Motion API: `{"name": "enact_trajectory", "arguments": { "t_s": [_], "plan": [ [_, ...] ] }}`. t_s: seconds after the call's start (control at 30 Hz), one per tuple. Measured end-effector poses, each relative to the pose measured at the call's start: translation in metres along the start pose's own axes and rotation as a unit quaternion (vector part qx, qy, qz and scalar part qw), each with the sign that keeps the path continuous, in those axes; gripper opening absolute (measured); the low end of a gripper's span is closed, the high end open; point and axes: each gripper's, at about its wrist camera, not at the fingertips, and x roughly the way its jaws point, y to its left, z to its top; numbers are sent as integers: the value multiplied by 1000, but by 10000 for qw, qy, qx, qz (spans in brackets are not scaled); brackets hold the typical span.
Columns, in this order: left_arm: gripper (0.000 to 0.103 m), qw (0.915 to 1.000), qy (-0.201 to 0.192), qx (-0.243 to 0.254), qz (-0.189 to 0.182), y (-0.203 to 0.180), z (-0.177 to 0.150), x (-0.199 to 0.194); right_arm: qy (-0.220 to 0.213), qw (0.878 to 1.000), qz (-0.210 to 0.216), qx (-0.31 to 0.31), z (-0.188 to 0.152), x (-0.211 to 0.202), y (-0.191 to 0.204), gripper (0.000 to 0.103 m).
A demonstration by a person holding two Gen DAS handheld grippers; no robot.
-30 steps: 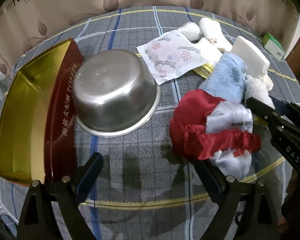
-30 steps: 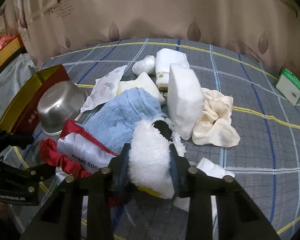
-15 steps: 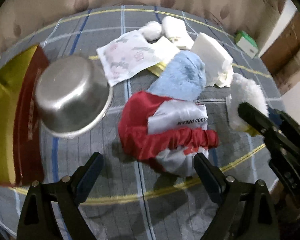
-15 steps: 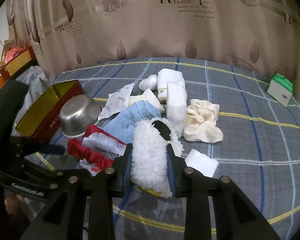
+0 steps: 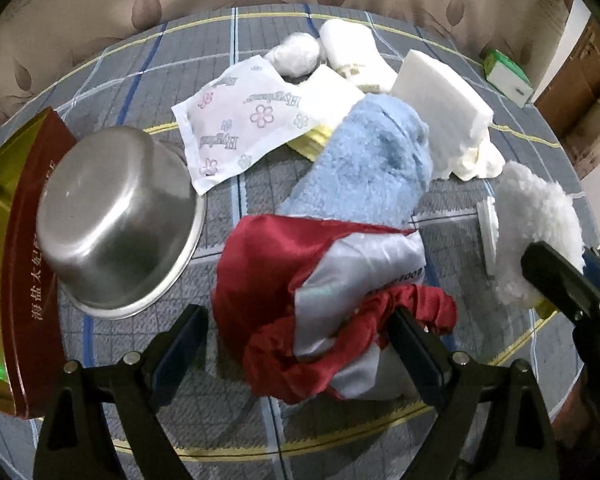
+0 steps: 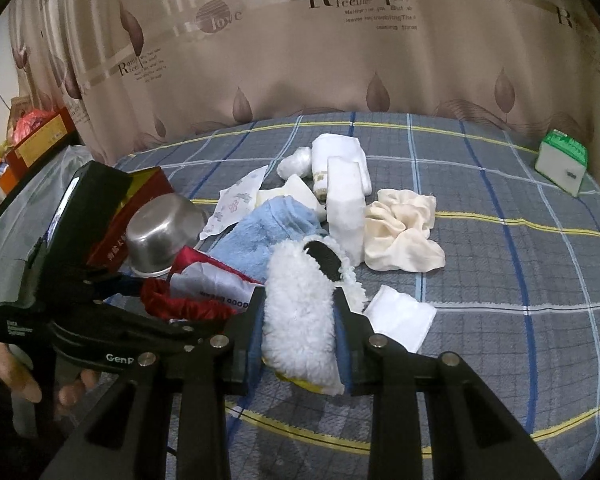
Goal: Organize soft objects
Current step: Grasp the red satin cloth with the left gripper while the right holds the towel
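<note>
Two grippers working: right gripper (image 6: 298, 334) is squeezing the fluffy white pad (image 6: 300, 312), lifted off the bed — light, squashy, grab mid-body. Left gripper (image 5: 296, 344) is hanging apart over the red satin cloth (image 5: 284, 280) — prob. slippery.

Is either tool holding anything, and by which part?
Right tool pinches the fluffy white slipper across its sides; left tool stands open around the red-and-white satin pouch.

The red tin (image 5: 32, 248) is cut off at the left edge; its lettering is partly hidden behind the steel bowl (image 5: 116, 220).
</note>
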Motion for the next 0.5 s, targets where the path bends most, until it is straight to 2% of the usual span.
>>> {"name": "enact_trajectory", "arguments": {
  "t_s": [0.07, 0.1, 0.13, 0.2, 0.27, 0.33, 0.5],
  "plan": [
    [91, 10000, -47, 34, -24, -1, 0, -1, -6, 10000, 2, -10, 0, 1, 0, 28],
    [83, 9999, -62, 96, -37, -2, -1, -2, -22, 10000, 12, 1, 0, 0, -1, 28],
    [64, 9998, -89, 113, -151, -3, -2, -5, -35, 10000, 25, 13, 0, 0, -1, 28],
    [36, 9991, -56, 29, -417, 1, -9, -15, -49, 10000, 8, 7, -1, 0, -1, 28],
    [26, 9980, 11, -69, -631, 1, -10, -19, -39, 10000, 35, 18, -1, -1, -1, 28],
    [22, 9982, -19, -32, -603, -1, -12, -23, -49, 10000, 26, 8, -2, -1, -1, 28],
    [21, 9983, -84, 87, -563, -4, -21, -35, -55, 10000, 40, -52, -2, -4, 0, 28]
  ]
}}
